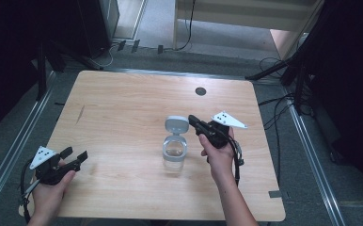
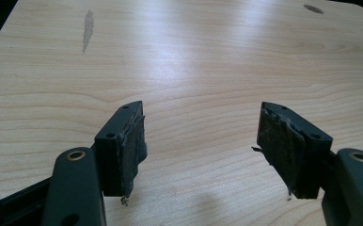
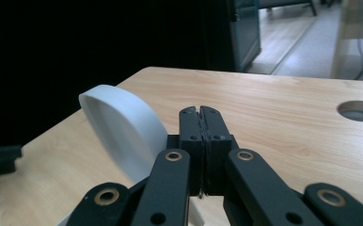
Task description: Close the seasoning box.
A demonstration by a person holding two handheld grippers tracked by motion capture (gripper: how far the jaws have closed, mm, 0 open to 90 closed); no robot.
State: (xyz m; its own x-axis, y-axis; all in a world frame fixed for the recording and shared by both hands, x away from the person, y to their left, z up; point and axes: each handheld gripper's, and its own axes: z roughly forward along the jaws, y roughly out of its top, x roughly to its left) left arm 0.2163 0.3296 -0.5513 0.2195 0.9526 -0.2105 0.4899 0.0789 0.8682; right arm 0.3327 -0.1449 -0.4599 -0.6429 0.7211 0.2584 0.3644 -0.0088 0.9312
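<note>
A clear round container [image 1: 174,153] stands near the middle of the wooden table [image 1: 123,94], its pale grey hinged lid [image 1: 177,124] flipped up and back. My right gripper [image 1: 192,118] is shut, its tips right beside the lid's right edge. In the right gripper view the jaws [image 3: 201,113] are pressed together with nothing between them, and the lid [image 3: 123,122] stands just to their left. My left gripper [image 1: 74,154] rests open at the table's near left, well away from the container. In the left gripper view its jaws [image 2: 201,141] stand wide apart over bare wood.
A round cable hole [image 1: 200,91] sits at the far middle of the table. A dark streak [image 1: 80,114] marks the wood at the left. Black stands and cables ring the table on the floor.
</note>
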